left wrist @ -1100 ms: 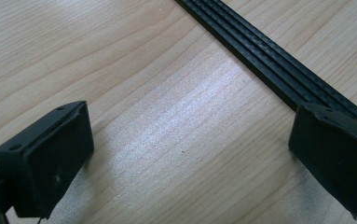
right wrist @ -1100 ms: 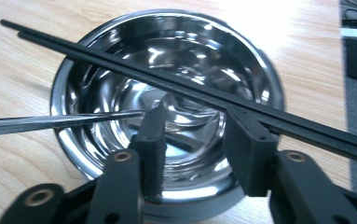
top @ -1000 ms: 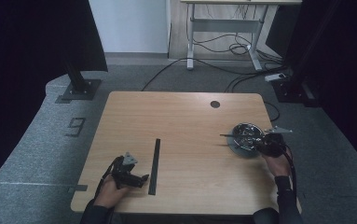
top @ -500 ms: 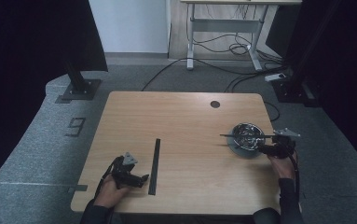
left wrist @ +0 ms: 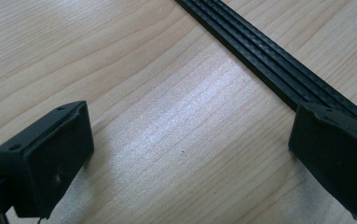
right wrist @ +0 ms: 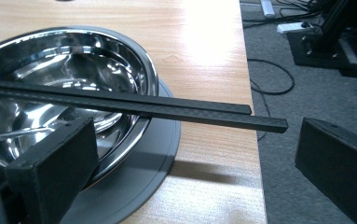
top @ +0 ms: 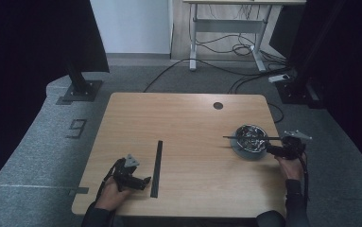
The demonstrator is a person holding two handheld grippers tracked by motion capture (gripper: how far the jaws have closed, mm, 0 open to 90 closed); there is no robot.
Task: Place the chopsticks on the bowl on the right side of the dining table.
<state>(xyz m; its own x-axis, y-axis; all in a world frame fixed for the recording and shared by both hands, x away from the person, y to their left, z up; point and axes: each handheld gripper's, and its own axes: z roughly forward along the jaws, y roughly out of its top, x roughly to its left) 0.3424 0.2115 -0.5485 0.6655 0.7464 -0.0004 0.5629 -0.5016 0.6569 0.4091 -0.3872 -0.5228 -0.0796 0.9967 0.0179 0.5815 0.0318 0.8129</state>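
Item: pair of black chopsticks [right wrist: 134,106], laid level across the rim of a steel bowl [right wrist: 73,70]; the bowl is set on a grey plate [right wrist: 162,149] at the 3 o'clock edge of the tabletop [top: 188,118].

Right gripper [top: 282,150]: held at 3 o'clock of the bowl. Its fingers have just been opening and are spread wide; nothing is pressed between them, and the chopstick tips are seen just ahead, apart from either pad.

Step in hand, as judged: the chopsticks have been released onto the bowl and the placing is all but finished. Next move, as judged: the right gripper is to be drawn back level, clear of the overhanging tips, so the sticks are not rolled off.

Left gripper [top: 130,176]: rested at 7 o'clock on the tabletop, fingers [left wrist: 45,154] spread and empty.

Other items: black ruler-like strip [top: 157,168] just at 3 o'clock of the left gripper; round cable hole [top: 218,105] at 1 o'clock. Nothing is found in the withdrawal path.
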